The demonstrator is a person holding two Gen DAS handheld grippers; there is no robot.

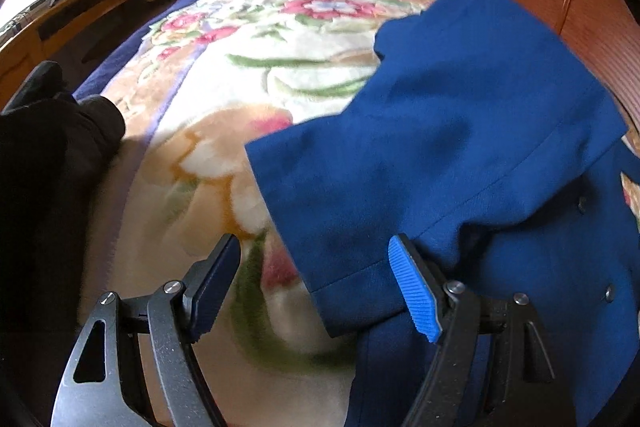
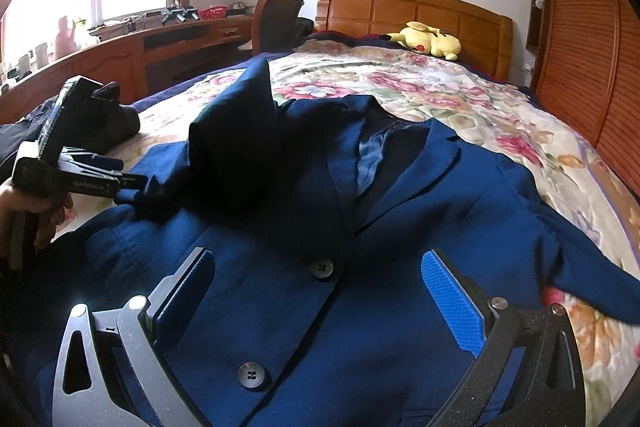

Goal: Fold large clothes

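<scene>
A blue blazer (image 2: 360,227) lies face up on the floral bedspread (image 2: 460,95), buttons and lapels showing. Its left sleeve (image 2: 236,131) is folded over the chest and stands in a peak. In the left wrist view the sleeve (image 1: 460,147) lies across the right half of the frame. My left gripper (image 1: 316,279) is open, its right finger at the sleeve's cuff; it also shows in the right wrist view (image 2: 132,187) at the blazer's left edge. My right gripper (image 2: 320,299) is open and empty, hovering over the blazer's front buttons.
A black garment (image 1: 52,163) lies at the bed's left edge. A yellow plush toy (image 2: 428,41) rests by the wooden headboard (image 2: 412,11). A wooden desk (image 2: 132,47) and a chair (image 2: 276,23) stand on the left, a slatted wardrobe (image 2: 588,47) on the right.
</scene>
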